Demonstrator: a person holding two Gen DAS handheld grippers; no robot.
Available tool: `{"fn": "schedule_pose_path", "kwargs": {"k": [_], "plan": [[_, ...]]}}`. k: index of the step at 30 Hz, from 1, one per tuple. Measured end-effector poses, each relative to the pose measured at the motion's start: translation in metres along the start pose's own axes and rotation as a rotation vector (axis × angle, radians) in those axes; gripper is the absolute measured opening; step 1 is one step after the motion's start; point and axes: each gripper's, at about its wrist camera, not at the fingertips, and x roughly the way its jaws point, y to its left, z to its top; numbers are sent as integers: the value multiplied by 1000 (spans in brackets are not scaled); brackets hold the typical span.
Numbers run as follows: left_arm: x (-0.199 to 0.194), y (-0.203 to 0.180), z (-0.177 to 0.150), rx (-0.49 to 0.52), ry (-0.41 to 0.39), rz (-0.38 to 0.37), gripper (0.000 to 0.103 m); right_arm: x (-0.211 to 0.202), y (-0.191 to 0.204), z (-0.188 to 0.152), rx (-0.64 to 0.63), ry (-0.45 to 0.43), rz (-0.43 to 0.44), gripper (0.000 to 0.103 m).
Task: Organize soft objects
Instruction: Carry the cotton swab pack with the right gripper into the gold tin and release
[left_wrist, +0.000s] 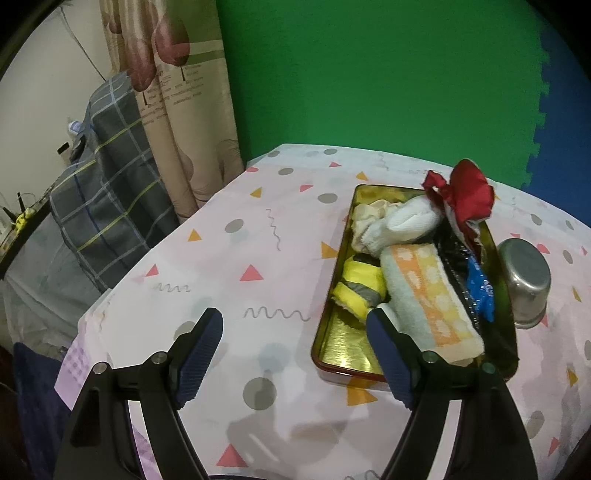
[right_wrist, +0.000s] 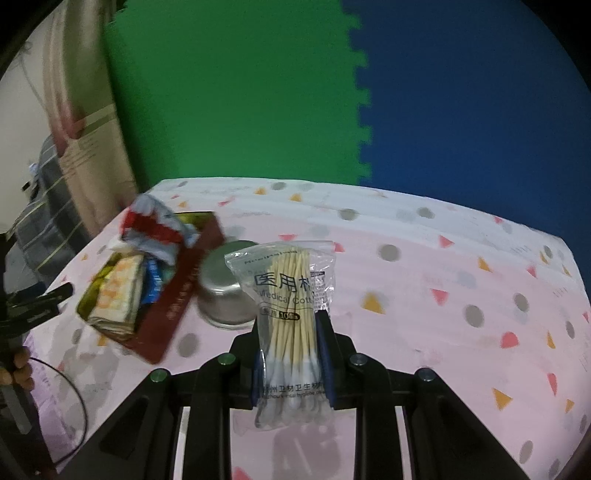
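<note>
Surface (right_wrist: 424, 280): pale pink cloth, printed with triangles, grey dots, squiggles. Behind it, green foam wall (left_wrist: 369, 74) joined to blue foam panel (right_wrist: 480, 92); patterned curtain (left_wrist: 173, 110) left of the green.

Gold tin tray (left_wrist: 340, 347) on the surface holds towel roll (left_wrist: 424, 291), socks, red cloth. Steel pot (left_wrist: 524, 280) just right of the tray.

Left claw (left_wrist: 295, 354) released, above the surface left of the tray. Right claw (right_wrist: 291, 354) clenched on cotton swab bag (right_wrist: 284, 295), right of the tray.

Left gripper (left_wrist: 295, 332) is held above the table with its jaws spread wide apart, empty. Right gripper (right_wrist: 291, 354) is clamped on something.
</note>
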Motion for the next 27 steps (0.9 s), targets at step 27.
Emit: {"fn": "schedule_pose_path", "kwargs": {"k": [27], "plan": [[19,22,2,-71,56,0,78,79,161,30,-208,69,214,25]]}}
